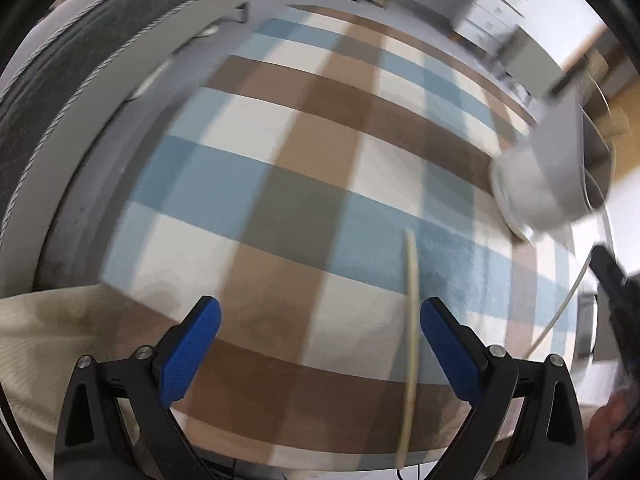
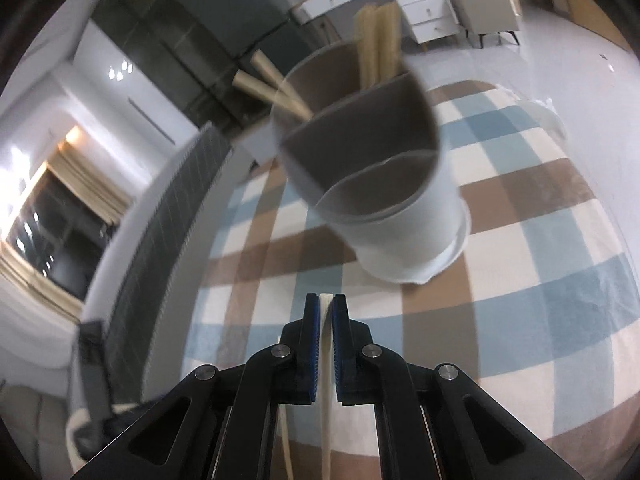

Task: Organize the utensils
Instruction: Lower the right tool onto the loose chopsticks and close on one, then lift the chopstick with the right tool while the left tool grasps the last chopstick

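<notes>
Right gripper point(image 2: 326, 312) is clamped tight, both blue pads pinching a pale chopstick point(image 2: 325, 400) that runs back between the jaws toward the camera. It hangs just short of the white utensil holder point(image 2: 400, 216), which stands on the checked tablecloth point(image 2: 520, 280) straight ahead, looking tilted and smeared by motion. That holder is split into compartments: two wooden sticks point(image 2: 378, 46) stand upright in the far one, two more point(image 2: 272, 84) lean out over the holder's left rim. A second thin stick point(image 2: 286, 440) lies on the cloth below the gripper.

Over to the left gripper point(image 1: 320, 348): jaws spread wide, nothing between the pads, poised above the same blue, brown and cream cloth. A long chopstick point(image 1: 411, 340) lies on the cloth just inside its right finger point(image 1: 448, 352); whether it touches is hard to say. From here the holder point(image 1: 536, 184) sits well off to the right, blurred. No readable writing or labels anywhere.
</notes>
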